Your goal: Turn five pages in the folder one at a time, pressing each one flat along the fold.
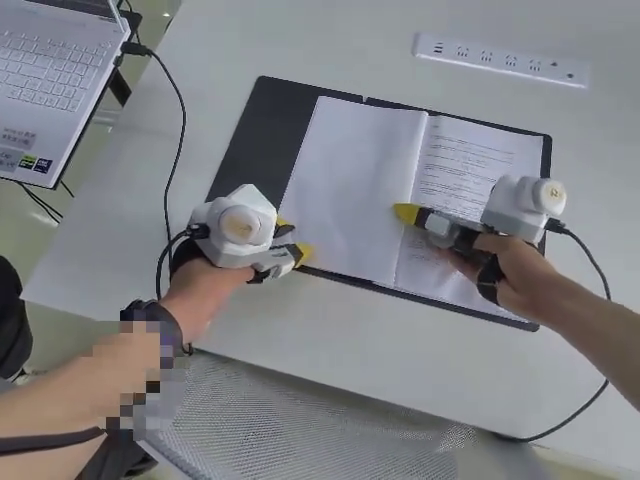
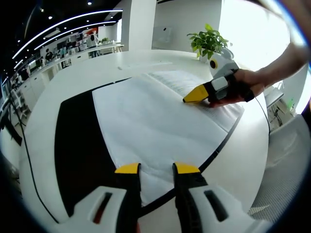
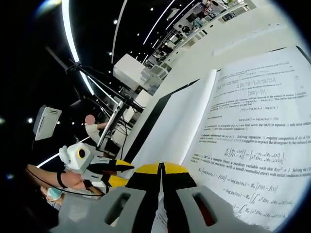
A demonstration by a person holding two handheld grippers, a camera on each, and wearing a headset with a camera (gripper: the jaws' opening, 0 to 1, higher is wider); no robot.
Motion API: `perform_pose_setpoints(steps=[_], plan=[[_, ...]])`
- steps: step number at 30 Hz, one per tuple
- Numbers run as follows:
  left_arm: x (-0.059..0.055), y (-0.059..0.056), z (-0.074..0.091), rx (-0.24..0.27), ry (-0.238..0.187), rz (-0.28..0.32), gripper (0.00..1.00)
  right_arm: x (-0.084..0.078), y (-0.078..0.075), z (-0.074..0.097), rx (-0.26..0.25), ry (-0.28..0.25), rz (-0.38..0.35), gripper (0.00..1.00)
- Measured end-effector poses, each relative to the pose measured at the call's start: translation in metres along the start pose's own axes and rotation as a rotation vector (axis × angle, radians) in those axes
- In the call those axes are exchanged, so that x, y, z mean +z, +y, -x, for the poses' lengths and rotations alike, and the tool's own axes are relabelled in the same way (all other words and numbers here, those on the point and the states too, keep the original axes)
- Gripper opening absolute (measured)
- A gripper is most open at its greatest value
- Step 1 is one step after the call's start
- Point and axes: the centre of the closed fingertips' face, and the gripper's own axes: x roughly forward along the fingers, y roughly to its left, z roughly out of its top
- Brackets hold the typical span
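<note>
Two sheets lie spread in the black folder (image 1: 250,135), which sits open in the middle of the white table (image 1: 330,330), with a laptop (image 1: 40,70) off at one corner and a power strip (image 1: 500,58) along the far side. The folder's left side carries a blank page (image 1: 350,180) lying over it. Its right side shows a printed page (image 1: 470,160) of text and formulas. Between them runs the fold (image 1: 412,180), slanting toward the person.

The right gripper (image 1: 405,212) is laid low across the printed page with its yellow tips drawn together and nothing between them. The tips point into the fold near its lower end. My guess is the closed tips serve as a blunt edge to press the blank sheet flat at the crease.

The left gripper (image 1: 295,240) sits at the near left corner of the blank page, its jaws a little apart and holding nothing. From its own view the page's near edge runs just under the tips, though I cannot tell whether they touch it. It seems placed there to keep that corner from lifting while the other presses.
</note>
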Motion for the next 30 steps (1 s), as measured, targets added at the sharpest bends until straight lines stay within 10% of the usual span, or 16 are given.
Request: perform_pose_setpoints(steps=[17, 30], plan=[[0.000, -0.001, 0.001, 0.002, -0.001, 0.001, 0.25, -0.058, 0.036, 0.012, 0.052, 0.164, 0.106, 0.00], [0.002, -0.002, 0.002, 0.003, 0.000, 0.000, 0.25, -0.066, 0.037, 0.016, 0.060, 0.189, 0.109, 0.00]])
